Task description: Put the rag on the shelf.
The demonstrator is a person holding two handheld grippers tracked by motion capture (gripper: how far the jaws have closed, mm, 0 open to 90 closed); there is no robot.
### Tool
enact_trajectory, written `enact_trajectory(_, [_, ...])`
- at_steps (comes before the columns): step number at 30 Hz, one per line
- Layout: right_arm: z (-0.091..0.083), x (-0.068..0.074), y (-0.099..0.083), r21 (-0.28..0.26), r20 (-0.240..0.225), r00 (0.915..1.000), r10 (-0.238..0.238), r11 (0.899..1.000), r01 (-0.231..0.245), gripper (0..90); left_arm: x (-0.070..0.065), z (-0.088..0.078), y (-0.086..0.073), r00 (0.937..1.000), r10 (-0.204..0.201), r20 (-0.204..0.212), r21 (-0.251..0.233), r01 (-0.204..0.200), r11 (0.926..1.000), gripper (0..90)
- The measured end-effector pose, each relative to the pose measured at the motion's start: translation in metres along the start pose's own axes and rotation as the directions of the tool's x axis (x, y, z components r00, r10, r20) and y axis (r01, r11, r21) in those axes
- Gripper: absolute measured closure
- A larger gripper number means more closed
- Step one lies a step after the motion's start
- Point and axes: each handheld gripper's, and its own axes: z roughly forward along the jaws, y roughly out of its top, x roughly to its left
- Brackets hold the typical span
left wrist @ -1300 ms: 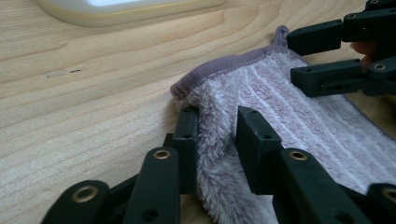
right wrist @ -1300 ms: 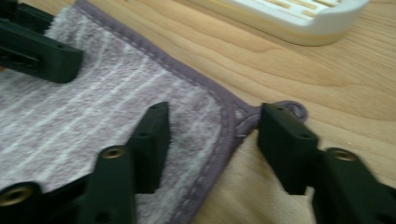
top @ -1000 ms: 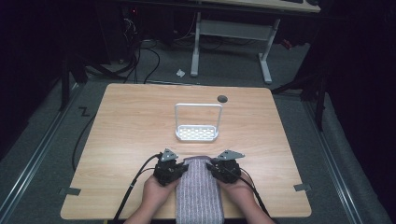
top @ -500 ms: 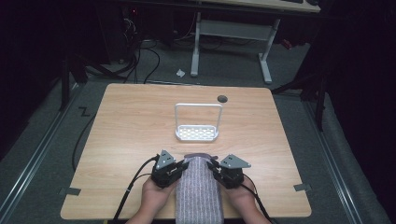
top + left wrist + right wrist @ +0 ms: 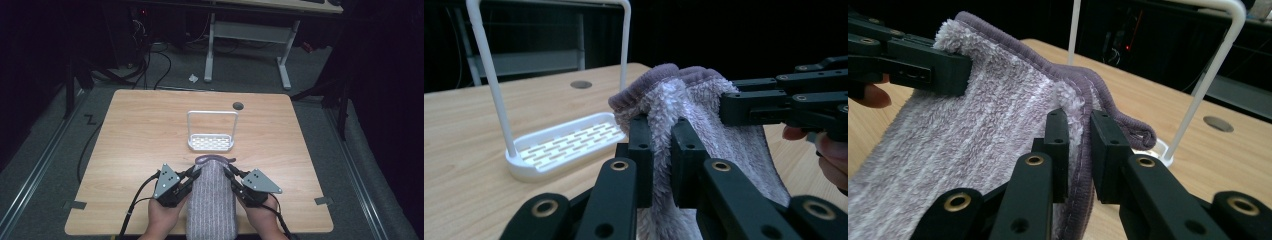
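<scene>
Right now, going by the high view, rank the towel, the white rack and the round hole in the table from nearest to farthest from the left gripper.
1. Towel: clamped in the left gripper, at the near edge.
2. White rack: just beyond the towel, mid-table.
3. Round hole: near the table's far edge, right of the rack.

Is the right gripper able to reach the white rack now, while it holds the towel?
Probably yes. The white rack stands just beyond the towel, with bare table between. But the right gripper and left gripper are both shut on the towel's edge, so it would come along.
</scene>
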Motion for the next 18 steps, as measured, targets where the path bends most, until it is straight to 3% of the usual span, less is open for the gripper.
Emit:
enact_trajectory(12, [-0.019,0.004,0.023,-0.1,-0.008,1.0,0.006,0.995,-0.007,79.9,-0.012,-0.019,0.022,0.9998,0.017,-0.002,-0.085,-0.018,0.9962,82.6])
enact_trajectory(18, [-0.023,0.008,0.028,-0.118,-0.016,0.9999,-0.001,0.993,-0.001,79.9,-0.012,-0.021,0.024,0.9998,0.016,-0.009,-0.09,-0.017,0.9958,82.9])
